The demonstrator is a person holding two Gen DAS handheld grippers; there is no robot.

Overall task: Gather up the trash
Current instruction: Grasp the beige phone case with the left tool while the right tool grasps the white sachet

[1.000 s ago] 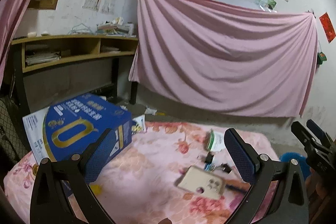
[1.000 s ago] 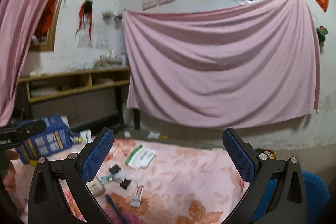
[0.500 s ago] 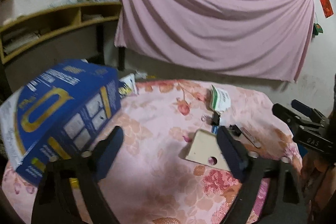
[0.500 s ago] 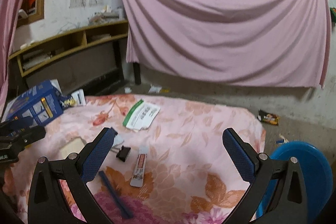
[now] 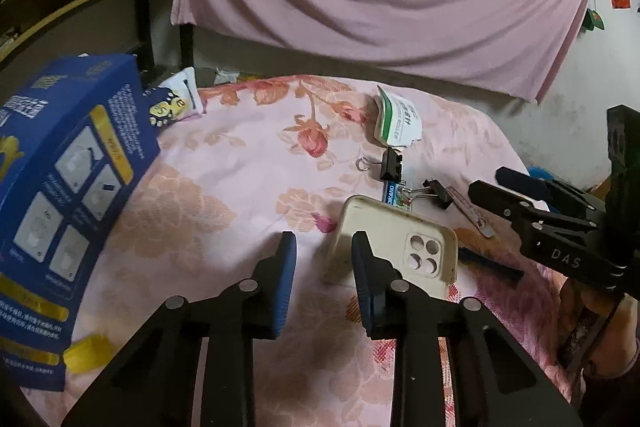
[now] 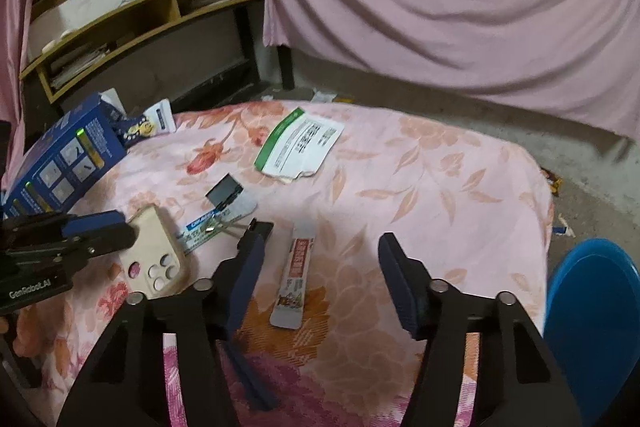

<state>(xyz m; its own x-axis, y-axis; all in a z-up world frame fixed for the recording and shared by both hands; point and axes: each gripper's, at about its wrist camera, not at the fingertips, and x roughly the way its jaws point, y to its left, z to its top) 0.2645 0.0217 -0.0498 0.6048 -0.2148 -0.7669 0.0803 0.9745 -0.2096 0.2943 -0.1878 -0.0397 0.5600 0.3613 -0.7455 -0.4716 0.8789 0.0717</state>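
"DAS" on right gripper (image 5: 486, 183), "GenRobot.AI" on left gripper (image 6: 108, 227), both jaws spread, blue box (image 5: 60, 187) nearby

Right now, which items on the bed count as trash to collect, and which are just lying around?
Likely trash:
green-and-white torn package
red-and-white wrapper
blue-printed wrapper strip

Likely just lying about:
cream phone case
black binder clips
blue box
blue stick

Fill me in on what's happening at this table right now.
A person holds two grippers over a table covered in a pink floral cloth and strewn with litter. The left gripper is at the edge of a beige phone case, its jaws narrowed but gripping nothing. The right gripper hangs open above a small flat sachet. A blue bin waits beside the table.
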